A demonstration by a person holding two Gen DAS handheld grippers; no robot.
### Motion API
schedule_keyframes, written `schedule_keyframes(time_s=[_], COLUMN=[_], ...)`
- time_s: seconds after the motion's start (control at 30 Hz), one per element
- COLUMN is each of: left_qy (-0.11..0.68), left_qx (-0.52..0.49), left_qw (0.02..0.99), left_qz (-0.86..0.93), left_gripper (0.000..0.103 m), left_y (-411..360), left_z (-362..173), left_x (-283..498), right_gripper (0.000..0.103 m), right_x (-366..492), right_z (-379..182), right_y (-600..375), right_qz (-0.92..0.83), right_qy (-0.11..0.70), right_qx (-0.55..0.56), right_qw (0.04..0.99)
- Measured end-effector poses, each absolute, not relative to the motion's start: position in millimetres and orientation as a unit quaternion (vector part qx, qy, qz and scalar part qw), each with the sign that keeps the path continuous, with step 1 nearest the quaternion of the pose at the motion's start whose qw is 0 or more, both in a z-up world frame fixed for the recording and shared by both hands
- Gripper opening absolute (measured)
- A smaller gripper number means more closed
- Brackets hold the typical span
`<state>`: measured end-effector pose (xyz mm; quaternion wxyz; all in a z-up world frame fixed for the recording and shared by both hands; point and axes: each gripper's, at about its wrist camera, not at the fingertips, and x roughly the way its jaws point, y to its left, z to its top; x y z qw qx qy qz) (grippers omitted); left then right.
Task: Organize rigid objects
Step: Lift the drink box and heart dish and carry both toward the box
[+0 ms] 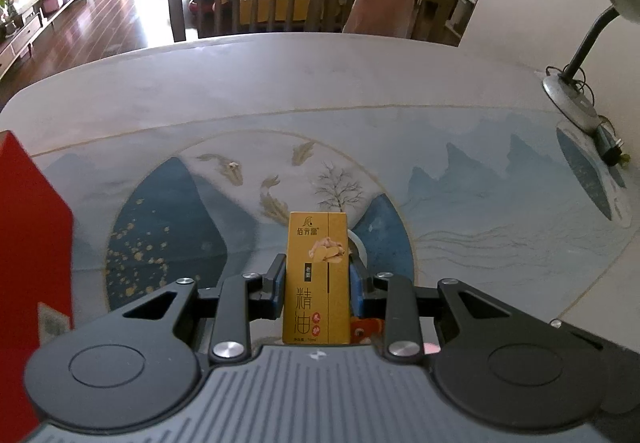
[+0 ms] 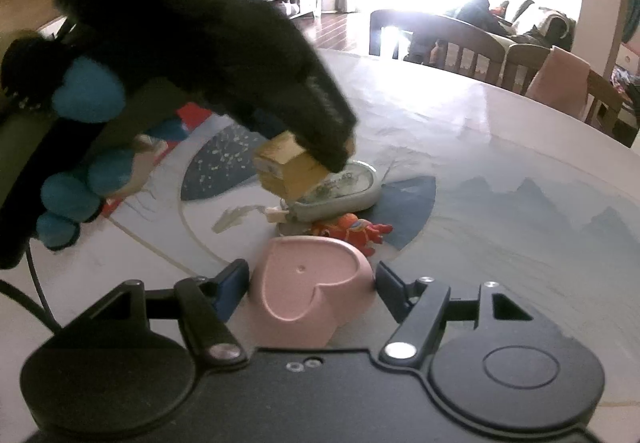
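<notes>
Pinching a small yellow carton [image 1: 316, 279] between its blue-padded fingers [image 1: 275, 293], the left gripper [image 1: 316, 285] is shown with its jaws pressed against the carton's two side faces; the carton stands upright in the grasp above the painted table mat [image 1: 480, 203]. At the far left of the left wrist view a red box [image 1: 28, 243] is seen, and at the far right a desk lamp [image 1: 580, 83] is set on the table with its plug lying just beside the base. An orange toy figure [image 1: 366, 329] is partly visible below the right-hand finger.

In the right wrist view the same carton [image 2: 288, 169] is seen tilted, held clear of the mat in the dark left gripper [image 2: 320, 147] and just above a pale oval tin [image 2: 340, 191]. The orange toy [image 2: 352, 229] lies on the mat touching the tin's near side. A pink heart-shaped box [image 2: 308, 295] sits between the fingers of the right gripper [image 2: 310, 283]; the left finger is against its side, while at the right finger contact cannot be determined, so whether it is gripped cannot be told.
</notes>
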<state>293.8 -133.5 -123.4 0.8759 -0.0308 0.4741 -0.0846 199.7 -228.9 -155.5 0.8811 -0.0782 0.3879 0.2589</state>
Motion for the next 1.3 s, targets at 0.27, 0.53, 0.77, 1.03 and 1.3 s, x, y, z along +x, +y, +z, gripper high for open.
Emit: schedule_keyframes(time_s=[0.27,0.53,0.77,1.03,1.3], left_qy=[0.471,0.466,0.452,0.440,0.427], left_qx=[-0.047,-0.069,-0.073,-0.087,-0.094], left_qw=[0.876,0.878,0.885,0.892,0.899], left_qz=[-0.090,-0.090,-0.081,-0.063,-0.038], left_gripper=[0.030,0.030,0.030,0.030,0.030], left_y=[-113,-82,-50,-6,51], left_z=[-98,-73,-50,-33,-21], left_x=[275,253,235,217,204], right_gripper=[0.069,0.069,0.069,0.069,0.069], right_x=[190,180,175,173,174], right_z=[-123,-90,-66,-51,-39], right_y=[-233,-223,-195,-156,-112], right_qz=[0.249,0.249,0.251,0.263,0.281], right_qy=[0.378,0.368,0.357,0.352,0.341], right_qx=[-0.060,-0.049,-0.047,-0.042,-0.056], right_qw=[0.890,0.895,0.898,0.897,0.895])
